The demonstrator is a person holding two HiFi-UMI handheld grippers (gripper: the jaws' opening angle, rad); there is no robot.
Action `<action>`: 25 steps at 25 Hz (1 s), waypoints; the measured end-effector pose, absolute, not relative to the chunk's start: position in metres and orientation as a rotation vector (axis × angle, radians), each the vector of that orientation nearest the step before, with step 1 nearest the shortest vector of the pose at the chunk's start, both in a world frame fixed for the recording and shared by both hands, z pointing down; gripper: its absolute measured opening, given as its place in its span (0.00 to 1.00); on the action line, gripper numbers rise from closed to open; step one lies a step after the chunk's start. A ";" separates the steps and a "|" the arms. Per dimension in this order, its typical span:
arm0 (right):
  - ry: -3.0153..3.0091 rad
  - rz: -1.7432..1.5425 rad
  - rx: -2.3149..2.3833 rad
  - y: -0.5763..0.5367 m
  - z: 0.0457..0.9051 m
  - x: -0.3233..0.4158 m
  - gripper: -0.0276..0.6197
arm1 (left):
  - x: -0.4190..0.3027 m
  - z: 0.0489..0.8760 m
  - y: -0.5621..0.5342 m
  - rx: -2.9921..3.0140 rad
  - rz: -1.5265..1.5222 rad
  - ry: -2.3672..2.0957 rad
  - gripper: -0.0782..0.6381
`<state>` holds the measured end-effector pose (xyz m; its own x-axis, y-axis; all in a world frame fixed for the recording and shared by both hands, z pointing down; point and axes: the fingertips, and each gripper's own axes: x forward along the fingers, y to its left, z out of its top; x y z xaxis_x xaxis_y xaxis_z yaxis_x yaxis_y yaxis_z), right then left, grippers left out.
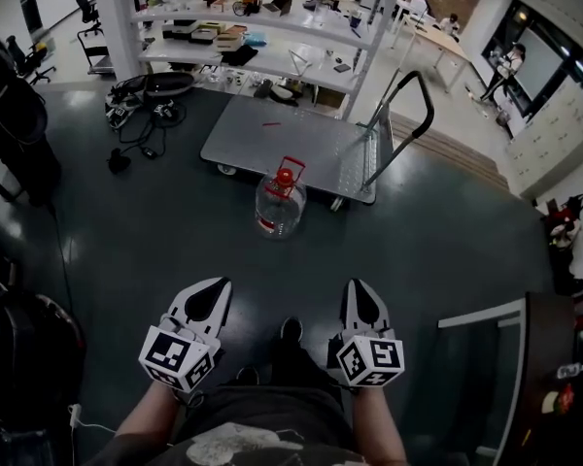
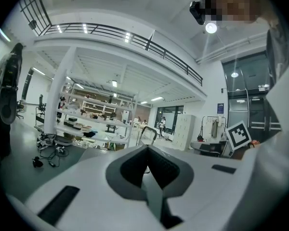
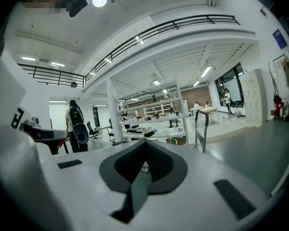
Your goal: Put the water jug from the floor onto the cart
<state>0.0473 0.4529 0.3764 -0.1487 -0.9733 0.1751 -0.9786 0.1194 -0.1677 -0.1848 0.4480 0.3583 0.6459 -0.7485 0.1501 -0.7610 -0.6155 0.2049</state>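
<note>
The water jug [image 1: 279, 203] is clear with a red cap and red handle. It stands upright on the dark floor just in front of the cart. The cart [image 1: 291, 144] is a low grey platform with a black push handle [image 1: 409, 115] at its right end; that handle also shows in the left gripper view [image 2: 147, 134] and the right gripper view [image 3: 201, 130]. My left gripper [image 1: 217, 284] and right gripper [image 1: 359, 284] are held side by side well short of the jug, pointing toward it. Both are shut with nothing in them. The jug is hidden in both gripper views.
A white shelf rack [image 1: 262, 27] loaded with boxes stands behind the cart. Cables and gear [image 1: 141, 115] lie on the floor at the left, and black bags [image 1: 19, 134] further left. A dark cabinet [image 1: 549, 377] is at my right. A person [image 1: 505, 66] stands far right.
</note>
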 end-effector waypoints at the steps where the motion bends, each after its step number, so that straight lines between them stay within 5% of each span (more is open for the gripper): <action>1: -2.335 0.383 2.036 0.442 0.379 0.051 0.03 | -0.182 0.360 0.438 2.614 0.077 -1.226 0.12; 25: -2.465 0.500 1.914 0.178 0.400 0.195 0.03 | -0.029 0.367 0.209 2.522 0.206 -1.344 0.12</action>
